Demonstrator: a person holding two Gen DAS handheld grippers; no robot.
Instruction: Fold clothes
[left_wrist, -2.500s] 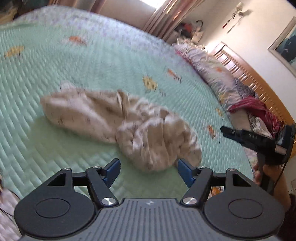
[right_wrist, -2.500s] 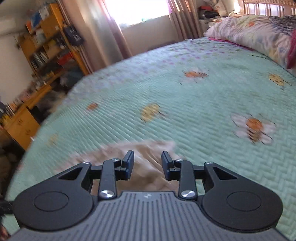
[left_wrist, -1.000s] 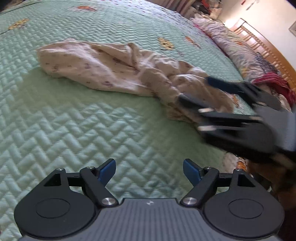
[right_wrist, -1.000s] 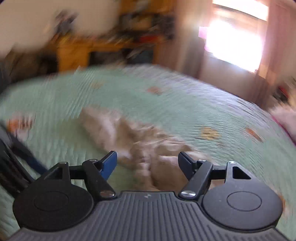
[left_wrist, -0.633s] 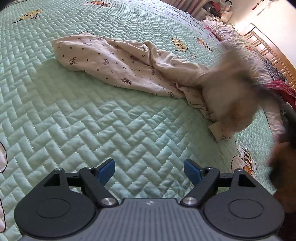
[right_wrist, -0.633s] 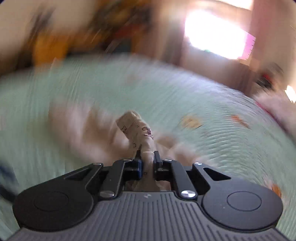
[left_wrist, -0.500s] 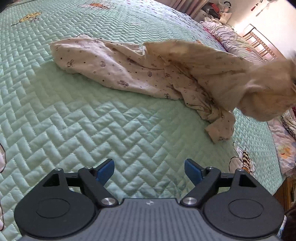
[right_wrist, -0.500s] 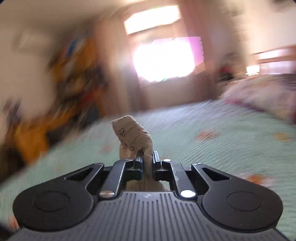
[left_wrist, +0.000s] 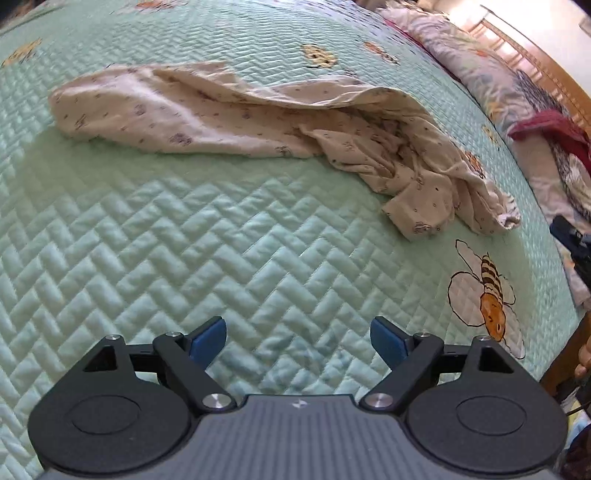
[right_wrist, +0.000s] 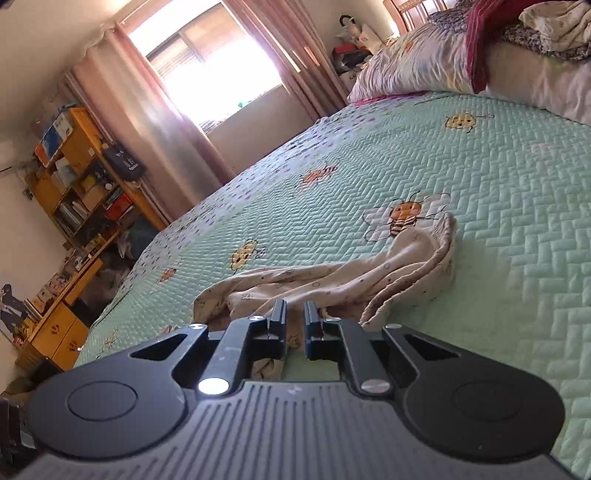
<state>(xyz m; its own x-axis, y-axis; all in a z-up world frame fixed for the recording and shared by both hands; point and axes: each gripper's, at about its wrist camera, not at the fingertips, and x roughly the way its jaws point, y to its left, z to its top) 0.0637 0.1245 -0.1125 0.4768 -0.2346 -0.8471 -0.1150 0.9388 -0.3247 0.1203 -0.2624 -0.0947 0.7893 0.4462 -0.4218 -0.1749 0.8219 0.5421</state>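
A cream printed garment lies stretched across the green quilt, its bunched cuff end toward the right. My left gripper hovers open over bare quilt, well short of the cloth, with nothing between its blue pads. The right gripper has its jaws drawn to a narrow slit at the garment's near end. Cloth fills the slit and hangs under the fingers. In the left wrist view the right gripper shows only as a dark tip at the right edge, just past the cuff.
Floral pillows and a dark red cloth are piled along the wooden headboard. A wooden shelf unit and a curtained window stand beyond the bed. A person's hand is at the bed's right edge.
The right gripper closed on the garment's end, lifted it and swung it out to the right. The garment went from a heap to a long strip. The left gripper stayed open.
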